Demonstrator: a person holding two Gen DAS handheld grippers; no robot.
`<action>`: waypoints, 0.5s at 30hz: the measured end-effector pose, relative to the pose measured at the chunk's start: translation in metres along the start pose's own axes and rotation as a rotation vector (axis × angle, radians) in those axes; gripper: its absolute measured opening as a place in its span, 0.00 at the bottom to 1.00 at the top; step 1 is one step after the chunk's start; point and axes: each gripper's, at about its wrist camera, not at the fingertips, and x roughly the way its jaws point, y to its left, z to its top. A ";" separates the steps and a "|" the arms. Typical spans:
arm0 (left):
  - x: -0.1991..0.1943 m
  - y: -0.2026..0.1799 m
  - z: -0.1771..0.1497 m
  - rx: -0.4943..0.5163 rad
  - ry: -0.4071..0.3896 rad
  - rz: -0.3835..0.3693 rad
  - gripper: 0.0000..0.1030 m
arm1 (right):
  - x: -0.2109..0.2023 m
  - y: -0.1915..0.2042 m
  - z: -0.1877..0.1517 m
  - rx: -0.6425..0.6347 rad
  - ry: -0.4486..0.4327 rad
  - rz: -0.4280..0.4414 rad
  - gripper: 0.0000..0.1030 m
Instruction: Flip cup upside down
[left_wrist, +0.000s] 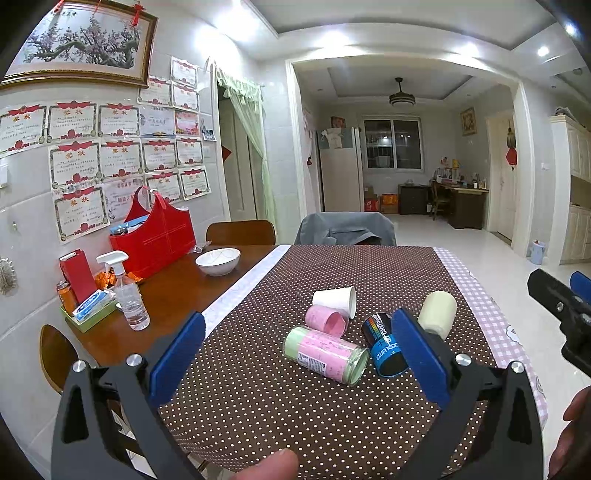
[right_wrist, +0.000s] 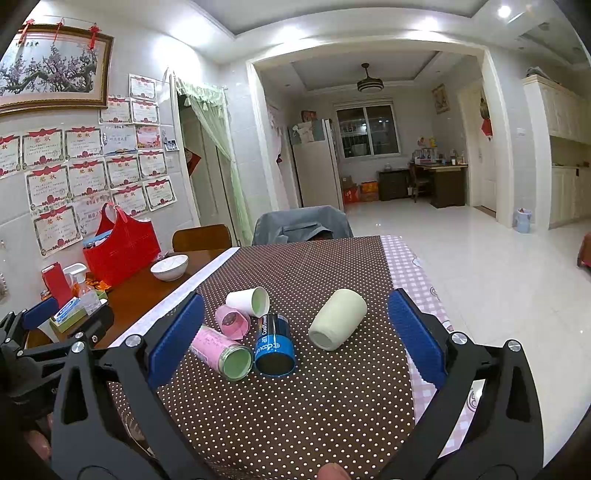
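Several cups lie on their sides on the brown dotted tablecloth (left_wrist: 295, 406): a cream cup (left_wrist: 437, 313) (right_wrist: 338, 319), a white paper cup (left_wrist: 336, 300) (right_wrist: 249, 301), a small pink cup (left_wrist: 327, 320) (right_wrist: 232, 321), a pink-and-green can-shaped cup (left_wrist: 325, 354) (right_wrist: 221, 350) and a black-and-blue cup (left_wrist: 384, 345) (right_wrist: 275, 350). My left gripper (left_wrist: 299, 354) is open and empty, short of the cups. My right gripper (right_wrist: 295, 339) is open and empty, also short of them; it shows at the right edge of the left wrist view (left_wrist: 565, 314).
On the bare wooden table at the left stand a white bowl (left_wrist: 218, 261) (right_wrist: 170, 266), a red bag (left_wrist: 155, 236) (right_wrist: 122, 245), a spray bottle (left_wrist: 127, 291) and a green tray with small items (left_wrist: 90, 314). Chairs stand at the far side (left_wrist: 347, 229).
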 end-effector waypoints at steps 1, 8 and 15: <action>0.000 0.000 0.000 0.000 0.000 0.000 0.96 | 0.000 0.000 0.000 -0.001 0.001 0.000 0.94; 0.000 0.000 -0.001 0.000 0.000 0.000 0.96 | 0.000 0.000 0.000 0.000 0.001 0.000 0.94; 0.001 0.001 0.000 0.000 0.002 0.000 0.96 | 0.001 0.000 -0.002 -0.001 0.004 0.000 0.94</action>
